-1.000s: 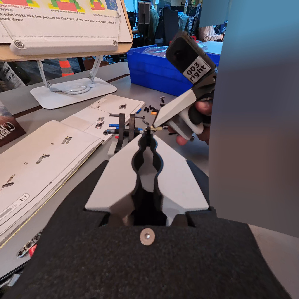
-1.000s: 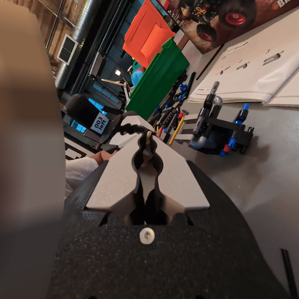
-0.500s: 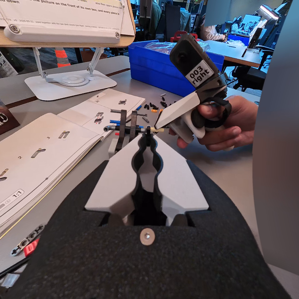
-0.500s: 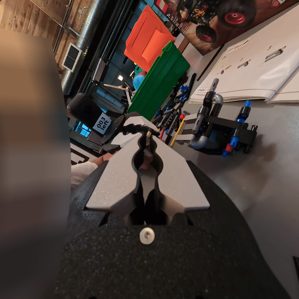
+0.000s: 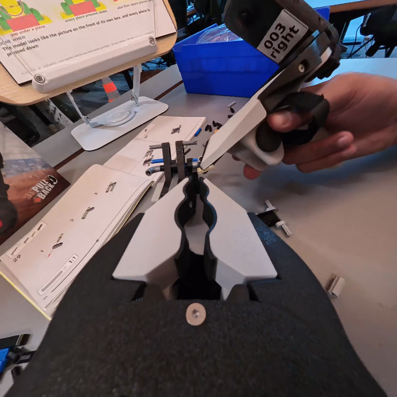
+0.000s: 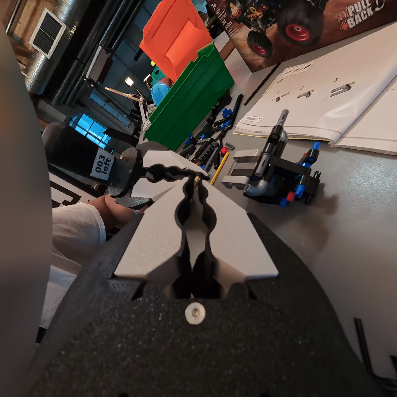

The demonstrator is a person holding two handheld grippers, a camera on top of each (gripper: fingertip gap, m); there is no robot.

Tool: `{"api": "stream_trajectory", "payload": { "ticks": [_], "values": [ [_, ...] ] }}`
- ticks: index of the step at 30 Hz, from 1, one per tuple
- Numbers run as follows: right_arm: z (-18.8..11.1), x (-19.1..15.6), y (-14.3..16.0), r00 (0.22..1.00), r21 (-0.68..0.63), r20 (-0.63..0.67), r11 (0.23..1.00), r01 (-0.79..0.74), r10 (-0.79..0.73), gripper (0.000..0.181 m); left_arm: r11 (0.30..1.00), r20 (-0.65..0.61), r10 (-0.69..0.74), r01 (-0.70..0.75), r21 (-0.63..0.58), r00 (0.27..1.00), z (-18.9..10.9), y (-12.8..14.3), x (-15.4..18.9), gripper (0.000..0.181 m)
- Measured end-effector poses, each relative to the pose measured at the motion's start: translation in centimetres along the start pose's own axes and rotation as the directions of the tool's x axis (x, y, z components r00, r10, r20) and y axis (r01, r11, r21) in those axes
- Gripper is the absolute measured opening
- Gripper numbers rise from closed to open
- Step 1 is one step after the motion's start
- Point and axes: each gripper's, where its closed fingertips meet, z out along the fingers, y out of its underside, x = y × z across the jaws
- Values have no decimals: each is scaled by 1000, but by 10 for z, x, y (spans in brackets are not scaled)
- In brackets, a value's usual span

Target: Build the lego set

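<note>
My left gripper (image 5: 195,182) is shut on a small black piece (image 5: 195,174) held above the table. My right gripper (image 6: 196,182) is shut on a short tan pin (image 6: 196,179). In the left wrist view the right gripper (image 5: 205,167) comes down from the upper right, and its tan pin (image 5: 208,170) touches the black piece. In the right wrist view the left gripper (image 6: 202,175) reaches in from the left to meet my tips. A black, grey and blue lego assembly (image 6: 279,171) stands on the table beyond, and it also shows in the left wrist view (image 5: 173,163).
An open instruction booklet (image 5: 86,214) lies to the left. A blue bin (image 5: 221,64) and a sheet on a stand (image 5: 86,32) are behind. Green bin (image 6: 189,103), orange bin (image 6: 176,38), set box (image 6: 300,28), and loose parts (image 6: 210,139). Small pieces (image 5: 272,217) lie at right. Less than 4 cm separates the two grippers' tips.
Both grippers stay shut with their tips together. The right gripper now looms closer and higher in the left wrist view. The assembly has not moved.
</note>
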Motion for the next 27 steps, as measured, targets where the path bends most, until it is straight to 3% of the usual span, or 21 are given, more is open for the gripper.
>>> {"api": "stream_trajectory", "payload": {
  "ticks": [9, 19, 27],
  "values": [
    [3, 6, -1, 991, 32, -84, 993, 110, -107, 4, 988, -40, -154, 154, -12, 987, 5, 1, -3, 2],
    [9, 8, 0, 989, 42, -104, 993, 107, -102, 4, 990, -4, -141, 141, -32, 990, 3, 6, -7, 2],
    [9, 9, 3, 990, 37, -100, 994, 99, -95, 4, 998, 34, -16, 17, -52, 999, 4, 8, -5, 3]
  ]
}}
